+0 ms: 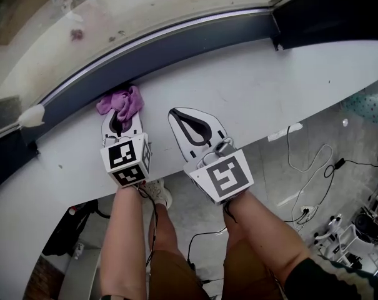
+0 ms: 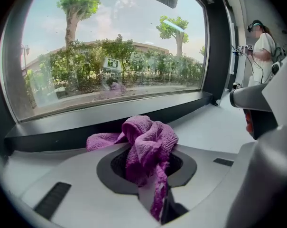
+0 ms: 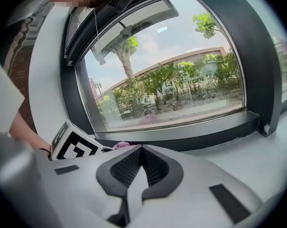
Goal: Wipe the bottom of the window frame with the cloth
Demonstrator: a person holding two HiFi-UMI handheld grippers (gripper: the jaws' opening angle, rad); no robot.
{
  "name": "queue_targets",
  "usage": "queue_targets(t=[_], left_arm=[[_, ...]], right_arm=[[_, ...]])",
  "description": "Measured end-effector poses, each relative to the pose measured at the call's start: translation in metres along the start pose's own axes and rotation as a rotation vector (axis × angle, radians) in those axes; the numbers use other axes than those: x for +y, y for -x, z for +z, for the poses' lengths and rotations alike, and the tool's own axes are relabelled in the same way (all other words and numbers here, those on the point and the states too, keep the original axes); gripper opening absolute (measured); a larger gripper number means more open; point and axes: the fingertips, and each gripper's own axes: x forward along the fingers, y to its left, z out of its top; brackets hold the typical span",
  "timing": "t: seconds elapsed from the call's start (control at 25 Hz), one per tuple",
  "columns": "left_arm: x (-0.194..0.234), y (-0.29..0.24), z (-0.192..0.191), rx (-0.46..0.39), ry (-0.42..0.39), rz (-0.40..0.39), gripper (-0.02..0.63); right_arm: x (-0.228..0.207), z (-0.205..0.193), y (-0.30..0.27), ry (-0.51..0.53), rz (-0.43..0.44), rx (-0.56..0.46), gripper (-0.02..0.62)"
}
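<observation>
Head view first: the left gripper (image 1: 118, 121) is out on the white sill (image 1: 270, 86), its jaws clamped on the purple cloth (image 1: 121, 101). The cloth bunches at the tips, right up against the dark bottom rail of the window frame (image 1: 195, 39). It seems to touch the rail, though the steep angle makes that hard to confirm. Just to the right sits the right gripper (image 1: 179, 116), also over the sill and a little nearer than the left one. It is short of the rail, jaws closed, with nothing in them. Cables (image 1: 307, 180) trail over the floor, near right.

Over to the left gripper view: the cloth (image 2: 145, 144) is pinched between the jaws of the left gripper (image 2: 148, 175). A crumpled lump stands up above them, and one flap spreads left towards the window frame (image 2: 134, 115). Far right, a person (image 2: 263, 46) stands by the wall.

Now the right gripper view: the right gripper (image 3: 139, 170) has its jaws pressed together and is empty. To its left is the marker cube (image 3: 72, 146) of the other gripper, and a sliver of cloth (image 3: 120, 146) peeks over the jaw edge. The window frame (image 3: 205, 129) runs across beyond, with trees outside the glass.
</observation>
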Motion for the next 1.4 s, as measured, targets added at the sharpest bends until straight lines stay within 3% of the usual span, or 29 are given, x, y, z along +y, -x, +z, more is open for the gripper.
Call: queue_targets(t=[0.32,0.96,1.4], left_arm=[[-0.036,-0.017,0.014,-0.011,0.001,-0.014,0.103],[-0.147,-0.052,0.044,-0.016,-0.068,-0.155,0.101],[-0.204,-0.077,0.063,-0.023,-0.079,-0.196,0.103]], right_arm=[[-0.047,-0.004,0.025,-0.016,-0.043,0.004,0.014],[-0.12,-0.006,0.063,-0.012,-0.091,-0.001,0.014],[-0.182,-0.006,0.091,-0.021,-0.138,-0.001,0.014]])
